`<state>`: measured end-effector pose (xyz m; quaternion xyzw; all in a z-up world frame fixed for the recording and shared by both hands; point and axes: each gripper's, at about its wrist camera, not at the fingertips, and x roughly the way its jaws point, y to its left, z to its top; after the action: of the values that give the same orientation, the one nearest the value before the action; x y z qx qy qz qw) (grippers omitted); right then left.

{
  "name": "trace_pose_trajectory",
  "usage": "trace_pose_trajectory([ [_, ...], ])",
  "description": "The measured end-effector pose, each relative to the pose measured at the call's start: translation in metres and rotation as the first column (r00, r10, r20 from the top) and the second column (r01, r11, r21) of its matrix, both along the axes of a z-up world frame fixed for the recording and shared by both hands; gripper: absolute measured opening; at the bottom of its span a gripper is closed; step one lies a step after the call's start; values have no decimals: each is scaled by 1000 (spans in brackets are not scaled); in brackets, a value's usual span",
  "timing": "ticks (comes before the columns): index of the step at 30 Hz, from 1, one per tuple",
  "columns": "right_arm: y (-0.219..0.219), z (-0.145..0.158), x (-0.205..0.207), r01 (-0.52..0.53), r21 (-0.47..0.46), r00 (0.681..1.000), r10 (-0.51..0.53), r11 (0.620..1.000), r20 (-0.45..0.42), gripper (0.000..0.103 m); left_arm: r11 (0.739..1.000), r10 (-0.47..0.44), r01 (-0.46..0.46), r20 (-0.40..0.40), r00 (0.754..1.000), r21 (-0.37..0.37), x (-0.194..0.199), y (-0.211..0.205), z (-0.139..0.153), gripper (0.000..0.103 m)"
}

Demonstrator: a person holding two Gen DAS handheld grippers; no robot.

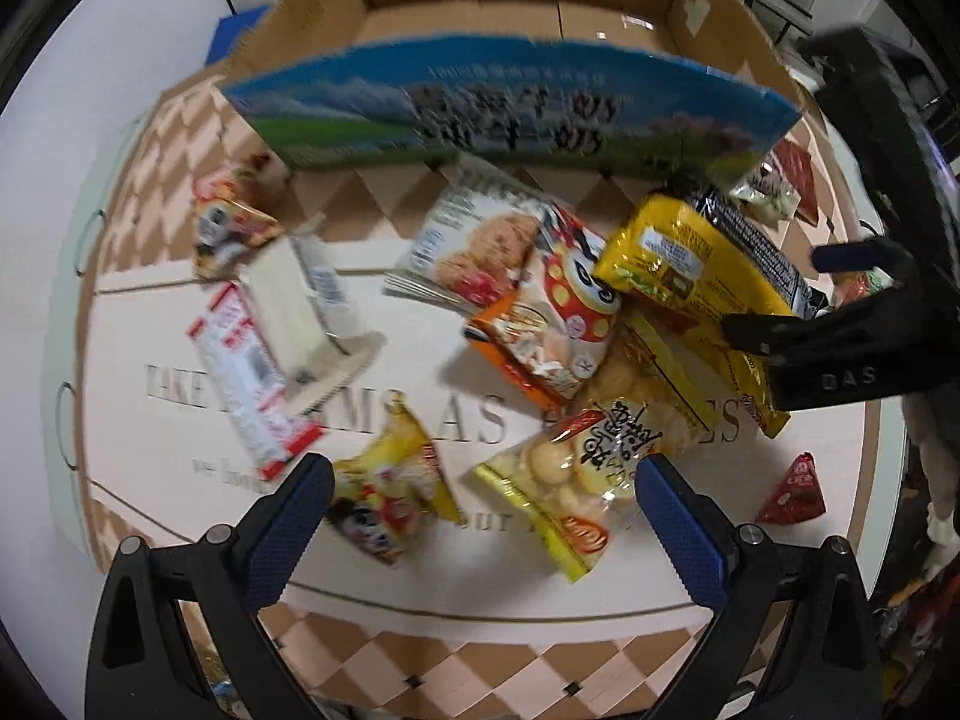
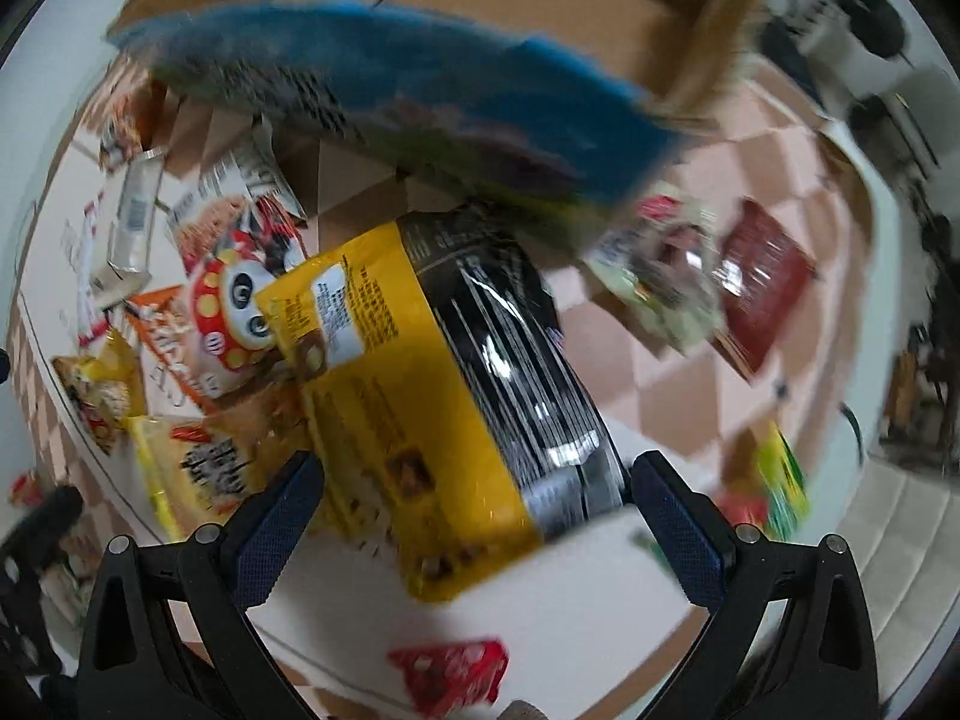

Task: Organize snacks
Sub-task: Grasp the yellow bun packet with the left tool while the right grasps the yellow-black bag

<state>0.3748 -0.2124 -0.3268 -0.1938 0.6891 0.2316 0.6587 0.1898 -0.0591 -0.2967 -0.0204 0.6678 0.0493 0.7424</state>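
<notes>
Many snack packs lie on a round table with a checkered mat. My left gripper (image 1: 483, 504) is open above a clear yellow cookie bag (image 1: 564, 480) and a small yellow pack (image 1: 384, 498). A big yellow-and-black bag (image 1: 702, 276) lies at the right; my right gripper (image 1: 810, 300) reaches over it. In the right wrist view that bag (image 2: 444, 384) lies between my open right gripper's (image 2: 474, 501) fingers, touching neither clearly. A cardboard box (image 1: 522, 6) with a blue-green flap (image 1: 510, 108) stands behind.
A panda pack (image 1: 570, 300), a cookie pouch (image 1: 474, 240), a white pack (image 1: 306, 306) and a red-white pack (image 1: 246, 372) lie mid-table. A red triangle pack (image 1: 792, 492) sits right. A dark red bag (image 2: 762, 276) and a red pack (image 2: 450, 672) lie near my right gripper.
</notes>
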Motion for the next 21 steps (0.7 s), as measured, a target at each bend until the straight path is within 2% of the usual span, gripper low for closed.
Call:
trace_pose_trajectory([
  [5,11,-33,15,-83,-9,995,83,996,-60,103,1000,9,-10,-22,1000,-25,6,-7,-19,103],
  [12,7,-51,19,-80,-16,995,79,997,-65,100,997,-76,75,-13,997,-24,11,-28,-24,103],
  [17,-17,-55,8,72,-28,989,-75,997,-126,99,983,-184,184,-8,983,-13,14,-47,-22,101],
  [21,-62,-56,3,288,-45,935,-291,957,-201,99,952,-304,305,-13,952,27,18,-66,-26,100],
])
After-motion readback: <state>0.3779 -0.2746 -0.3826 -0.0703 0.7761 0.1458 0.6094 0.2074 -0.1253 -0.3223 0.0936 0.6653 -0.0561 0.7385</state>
